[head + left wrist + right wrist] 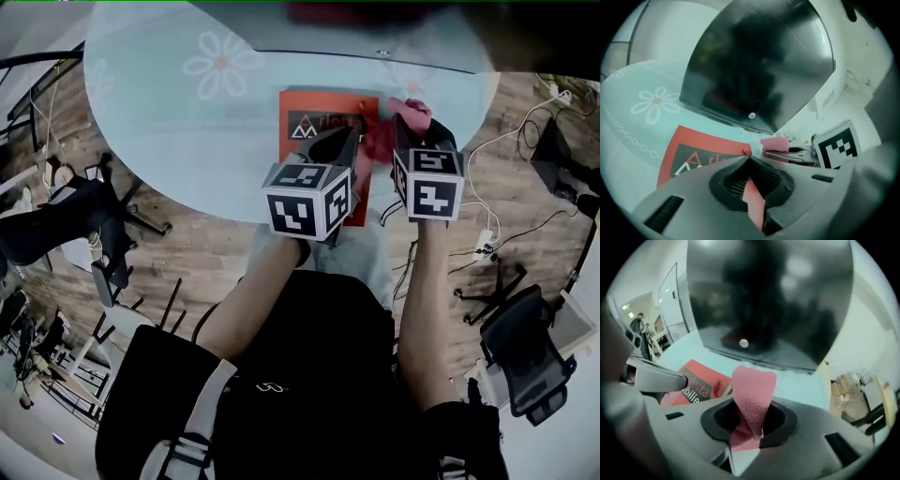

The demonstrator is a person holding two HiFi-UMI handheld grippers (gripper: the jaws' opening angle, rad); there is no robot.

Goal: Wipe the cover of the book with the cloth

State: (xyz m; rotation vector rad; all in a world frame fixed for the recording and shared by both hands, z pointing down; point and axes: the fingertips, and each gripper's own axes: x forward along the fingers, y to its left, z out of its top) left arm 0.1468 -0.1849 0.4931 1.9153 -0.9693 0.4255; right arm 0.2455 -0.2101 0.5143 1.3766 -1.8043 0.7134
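Right gripper view: the right gripper's [749, 426] jaws pinch the pink cloth [753, 390], which stands up between them at the red book's [701, 380] right edge. The left gripper's [750, 159] jaws are pressed together over the book on the glass table [187, 122].

We seem to be in an office: swivel chairs [525, 352], cables [525, 122] and a power strip [485, 246] on wood floor [216, 253], round worktop [187, 122].

Round flower-print table [187, 122]; red book [295, 105] lying on it.
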